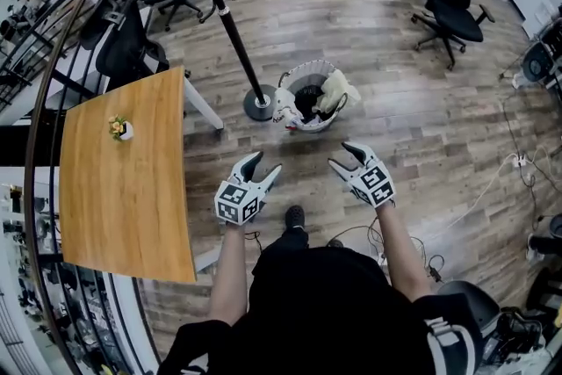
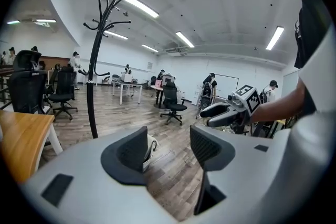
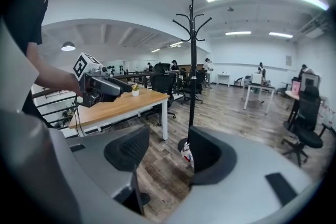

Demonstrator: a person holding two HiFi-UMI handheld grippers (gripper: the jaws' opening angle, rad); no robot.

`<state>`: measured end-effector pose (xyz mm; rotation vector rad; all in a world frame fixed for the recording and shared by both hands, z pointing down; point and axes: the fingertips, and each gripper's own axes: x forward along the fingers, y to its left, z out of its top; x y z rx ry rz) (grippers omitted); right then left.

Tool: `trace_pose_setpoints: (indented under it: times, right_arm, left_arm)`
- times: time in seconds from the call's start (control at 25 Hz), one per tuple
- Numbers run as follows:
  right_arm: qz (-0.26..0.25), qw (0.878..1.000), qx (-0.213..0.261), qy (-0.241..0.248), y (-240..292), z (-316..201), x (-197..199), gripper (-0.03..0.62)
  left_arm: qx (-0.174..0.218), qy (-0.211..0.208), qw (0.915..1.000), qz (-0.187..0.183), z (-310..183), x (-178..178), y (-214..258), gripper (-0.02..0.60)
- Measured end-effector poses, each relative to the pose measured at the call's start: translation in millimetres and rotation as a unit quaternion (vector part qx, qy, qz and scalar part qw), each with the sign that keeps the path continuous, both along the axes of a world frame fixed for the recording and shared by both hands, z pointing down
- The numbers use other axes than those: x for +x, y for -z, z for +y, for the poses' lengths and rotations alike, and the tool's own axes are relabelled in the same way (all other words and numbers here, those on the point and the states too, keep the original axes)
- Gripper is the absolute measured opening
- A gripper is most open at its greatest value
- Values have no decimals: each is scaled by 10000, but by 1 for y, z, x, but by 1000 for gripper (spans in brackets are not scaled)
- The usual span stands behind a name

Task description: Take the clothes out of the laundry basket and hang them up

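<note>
Wood floor (image 1: 395, 101), reach step: left hand-held gripper (image 1: 266, 163) and right hand-held gripper (image 1: 341, 155) open, empty, short of laundry basket (image 1: 307, 64); next: grab clothes (image 1: 336, 92).

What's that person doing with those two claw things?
A person holds a left hand-held gripper and a right hand-held gripper. Both are open and empty, pointed toward a laundry basket on the wooden floor. The clothes lie in the basket, which sits beside the foot of a black coat stand. Nothing has been picked up or hung yet.
</note>
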<state>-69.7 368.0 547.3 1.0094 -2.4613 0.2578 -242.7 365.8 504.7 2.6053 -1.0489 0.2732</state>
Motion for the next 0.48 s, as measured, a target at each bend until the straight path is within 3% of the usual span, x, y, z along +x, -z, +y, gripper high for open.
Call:
trace_pose_setpoints:
  times: [0.48]
  right_arm:
    - [15,9976,-134,-679,-17,-38,-10,241]
  left_arm:
    - [-255,-319,9991,-79,-61,-35,-27,264]
